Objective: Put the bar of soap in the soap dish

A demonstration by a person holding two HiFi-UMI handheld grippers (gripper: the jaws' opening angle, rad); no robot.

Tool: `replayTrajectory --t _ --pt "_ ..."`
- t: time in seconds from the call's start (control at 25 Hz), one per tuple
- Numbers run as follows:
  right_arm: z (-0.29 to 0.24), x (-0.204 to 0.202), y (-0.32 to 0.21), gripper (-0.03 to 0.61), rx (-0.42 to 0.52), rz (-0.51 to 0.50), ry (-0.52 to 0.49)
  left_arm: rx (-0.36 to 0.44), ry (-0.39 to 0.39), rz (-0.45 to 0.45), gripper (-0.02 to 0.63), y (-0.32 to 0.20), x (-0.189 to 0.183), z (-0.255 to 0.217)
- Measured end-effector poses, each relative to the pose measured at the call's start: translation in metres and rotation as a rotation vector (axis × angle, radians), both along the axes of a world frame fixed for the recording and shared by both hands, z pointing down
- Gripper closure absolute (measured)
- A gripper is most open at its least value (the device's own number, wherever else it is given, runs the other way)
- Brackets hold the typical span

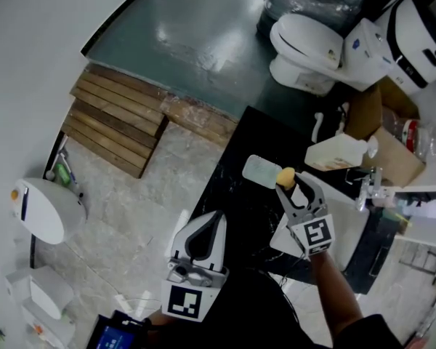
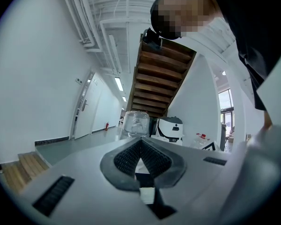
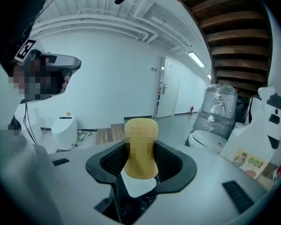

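Observation:
The yellow bar of soap (image 1: 285, 175) is clamped end-up between the jaws of my right gripper (image 1: 293, 186), which is shut on it. It hangs just right of a pale translucent soap dish (image 1: 259, 171) lying on the black counter (image 1: 236, 209). In the right gripper view the soap (image 3: 141, 144) stands upright between the ribbed pads of the right gripper (image 3: 140, 162). My left gripper (image 1: 206, 233) hovers at the counter's near left edge, shut with nothing in it. The left gripper view shows the left gripper (image 2: 141, 149) with jaws closed together, pointing into the room.
A white jug (image 1: 337, 153) lies behind the dish, beside a chrome faucet (image 1: 368, 185) and a white basin (image 1: 341, 227). A white toilet (image 1: 305, 49) and a cardboard box (image 1: 392, 155) stand beyond. Wooden pallets (image 1: 120, 118) lie on the floor at left.

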State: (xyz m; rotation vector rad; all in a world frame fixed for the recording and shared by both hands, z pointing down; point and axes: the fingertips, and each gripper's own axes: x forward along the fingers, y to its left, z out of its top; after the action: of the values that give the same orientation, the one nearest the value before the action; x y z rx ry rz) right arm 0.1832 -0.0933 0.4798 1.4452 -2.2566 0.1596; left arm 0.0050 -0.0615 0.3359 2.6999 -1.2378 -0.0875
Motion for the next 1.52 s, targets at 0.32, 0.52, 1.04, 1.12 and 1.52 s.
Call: replayTrajectory --t 0.32,0.52,1.04,1.12,1.52 --pt "0.027 0.001 -0.006 0.407 -0.034 -0.065 0.041 0.003 0.001 0.014 0.612 0.004 0.002 -0.002" --pt "0.048 -0.001 -0.01 0.407 -0.07 -0.1 0.055 -0.001 -0.001 -0.004 0.612 0.002 -0.004 0.001" --pt "0.09 0.001 -0.018 0.407 -0.194 -0.132 0.073 -0.036 -0.023 -0.016 0.612 0.003 -0.009 0.01" --pt "0.094 0.001 -0.018 0.407 -0.206 -0.136 0.075 -0.038 -0.018 -0.022 0.612 0.003 -0.01 0.009" --pt "0.115 -0.001 -0.026 0.407 -0.259 -0.165 0.114 -0.038 -0.009 -0.03 0.612 0.006 -0.017 0.008"
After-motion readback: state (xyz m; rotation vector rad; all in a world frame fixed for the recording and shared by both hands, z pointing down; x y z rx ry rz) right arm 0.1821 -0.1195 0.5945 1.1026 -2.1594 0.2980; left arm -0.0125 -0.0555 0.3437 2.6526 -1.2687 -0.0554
